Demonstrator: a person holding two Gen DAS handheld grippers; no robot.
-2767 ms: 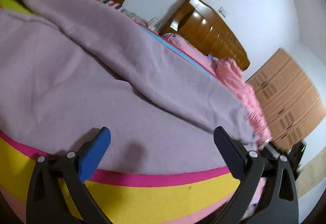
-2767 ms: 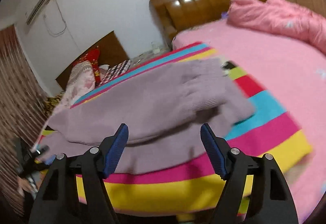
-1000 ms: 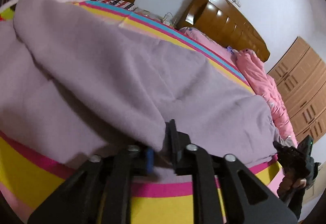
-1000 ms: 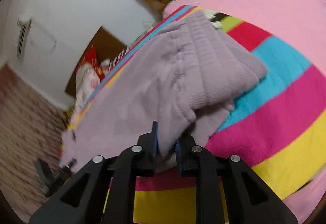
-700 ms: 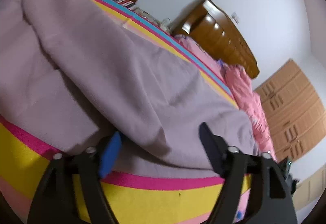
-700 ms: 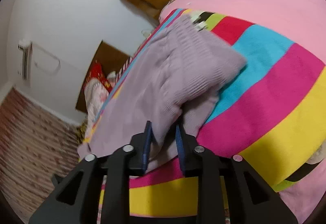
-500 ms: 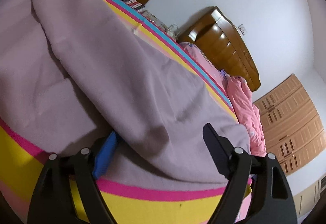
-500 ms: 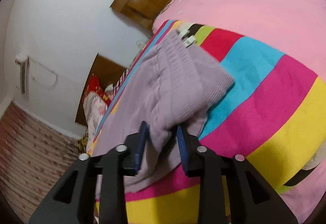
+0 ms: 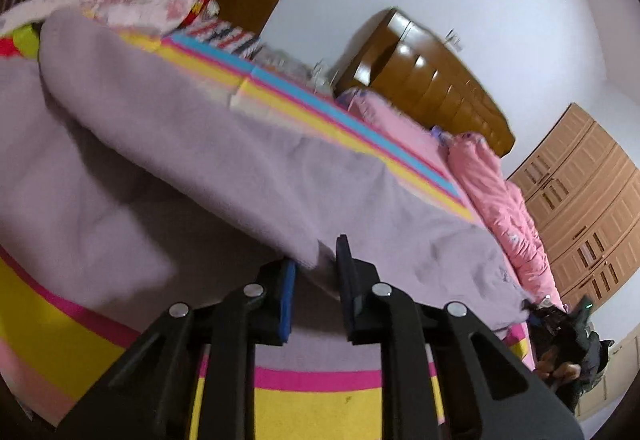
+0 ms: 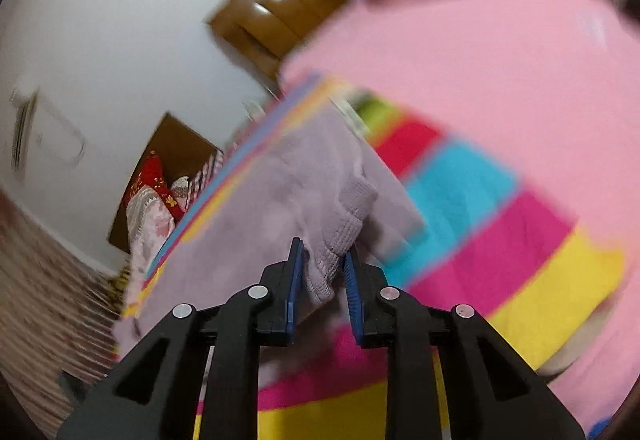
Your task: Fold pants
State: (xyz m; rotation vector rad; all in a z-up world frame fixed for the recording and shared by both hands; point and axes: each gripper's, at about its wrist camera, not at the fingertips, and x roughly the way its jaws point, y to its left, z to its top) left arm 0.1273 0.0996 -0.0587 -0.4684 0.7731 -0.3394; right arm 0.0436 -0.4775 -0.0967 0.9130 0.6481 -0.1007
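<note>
The lilac pants (image 9: 208,160) lie across the striped blanket (image 9: 320,396) on the bed. The left gripper (image 9: 316,280), its jaws just closed, pinches an upper fold edge. The right gripper (image 10: 322,272), also just closing, pinches the ribbed waistband (image 10: 340,236).

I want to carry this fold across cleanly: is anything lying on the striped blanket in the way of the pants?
Nothing visible. Both the left gripper and right gripper already pinch the lilac pants, and the striped blanket beyond looks bare.
</note>
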